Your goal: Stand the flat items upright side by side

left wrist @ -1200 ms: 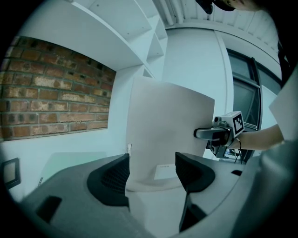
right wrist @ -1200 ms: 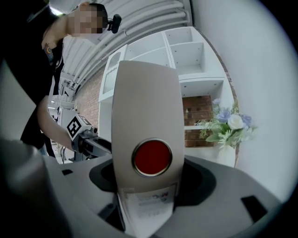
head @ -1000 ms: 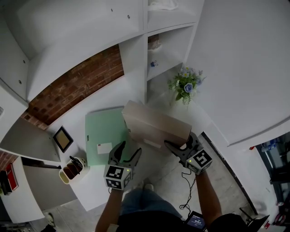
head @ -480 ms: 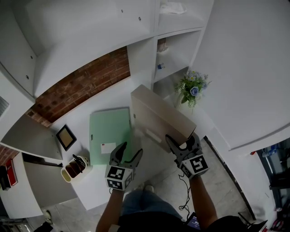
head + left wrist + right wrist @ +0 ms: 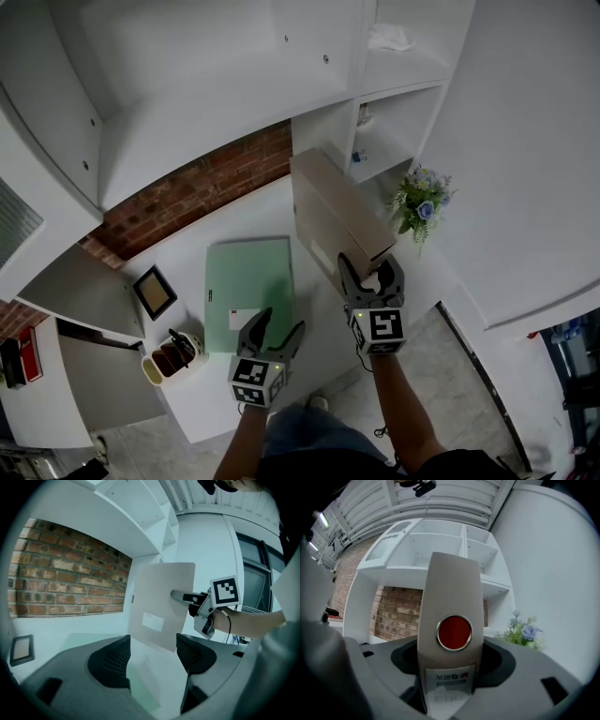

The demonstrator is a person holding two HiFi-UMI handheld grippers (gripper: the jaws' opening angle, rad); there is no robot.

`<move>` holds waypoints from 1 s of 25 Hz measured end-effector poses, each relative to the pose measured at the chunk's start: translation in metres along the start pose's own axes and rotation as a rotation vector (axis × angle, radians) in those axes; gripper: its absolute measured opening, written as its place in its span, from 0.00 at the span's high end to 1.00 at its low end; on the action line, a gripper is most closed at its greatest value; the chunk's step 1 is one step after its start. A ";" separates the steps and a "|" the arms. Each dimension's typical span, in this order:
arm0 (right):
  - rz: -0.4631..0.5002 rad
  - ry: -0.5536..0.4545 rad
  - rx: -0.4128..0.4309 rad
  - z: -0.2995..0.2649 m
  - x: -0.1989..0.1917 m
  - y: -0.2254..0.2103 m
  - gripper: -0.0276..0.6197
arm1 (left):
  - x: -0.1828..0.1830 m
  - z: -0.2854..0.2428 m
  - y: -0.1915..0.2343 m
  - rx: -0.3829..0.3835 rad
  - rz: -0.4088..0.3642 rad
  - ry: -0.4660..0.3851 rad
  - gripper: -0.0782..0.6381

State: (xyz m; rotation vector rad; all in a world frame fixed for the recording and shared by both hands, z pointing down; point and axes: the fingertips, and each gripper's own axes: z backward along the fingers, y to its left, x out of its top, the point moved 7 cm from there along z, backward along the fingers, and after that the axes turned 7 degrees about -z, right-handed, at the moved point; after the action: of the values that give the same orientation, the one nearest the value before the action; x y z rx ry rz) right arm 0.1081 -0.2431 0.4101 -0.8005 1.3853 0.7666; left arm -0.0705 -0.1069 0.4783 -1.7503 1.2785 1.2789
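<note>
Gripping the spine end of a beige box file (image 5: 330,208), the right hand-held gripper (image 5: 371,274) has both jaws closed against the two sides of the spine, one pad on each side. The spine faces this gripper and carries a round red finger-hole disc (image 5: 454,632) with a printed label (image 5: 449,679) below it. The box file is raised on edge over the white tabletop (image 5: 187,248), its long axis running from the gripper toward the white shelf unit (image 5: 375,103) at the back. It leans slightly rather than standing fully vertical. Whether its lower edge rests on the tabletop cannot be determined. One broad face of the file carries a small white rectangular label (image 5: 153,622). A pale green folder (image 5: 248,281) lies flat on the tabletop just beside the box file, on the person's left, with a white label (image 5: 246,319) near its front edge. The left hand-held gripper (image 5: 279,328) hangs over the near edge of the green folder with its jaws spread apart; nothing is clamped between the pads, and only the folder surface and bare tabletop show in the gap. The two grippers are apart from each other, the left one lower in the head view. A small dark picture frame (image 5: 155,292) and a pen cup (image 5: 169,358) stand to the left of the green folder. A bunch of artificial flowers (image 5: 422,206) stands to the right of the box file, near the wall. A red brick wall (image 5: 187,192) runs behind the tabletop below the white cabinets.
</note>
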 end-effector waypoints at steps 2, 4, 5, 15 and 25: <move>0.013 0.002 -0.008 -0.017 -0.003 0.005 0.52 | -0.002 0.003 0.005 0.009 0.008 0.000 0.48; 0.028 0.012 -0.019 -0.033 -0.007 0.008 0.52 | -0.004 0.005 0.009 0.017 0.016 0.003 0.48; 0.038 0.018 -0.023 -0.040 -0.009 0.010 0.52 | -0.005 0.006 0.012 0.022 0.022 0.004 0.48; 0.027 0.003 -0.052 -0.116 -0.024 0.011 0.54 | -0.004 0.008 0.029 0.056 0.025 0.006 0.48; 0.017 -0.074 -0.021 -0.148 -0.021 0.015 0.55 | -0.014 0.010 0.036 0.065 0.024 0.046 0.48</move>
State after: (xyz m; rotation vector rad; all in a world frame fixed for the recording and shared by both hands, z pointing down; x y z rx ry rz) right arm 0.0156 -0.3608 0.4275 -0.7705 1.3215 0.8167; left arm -0.1082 -0.1060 0.4905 -1.7323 1.3560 1.2037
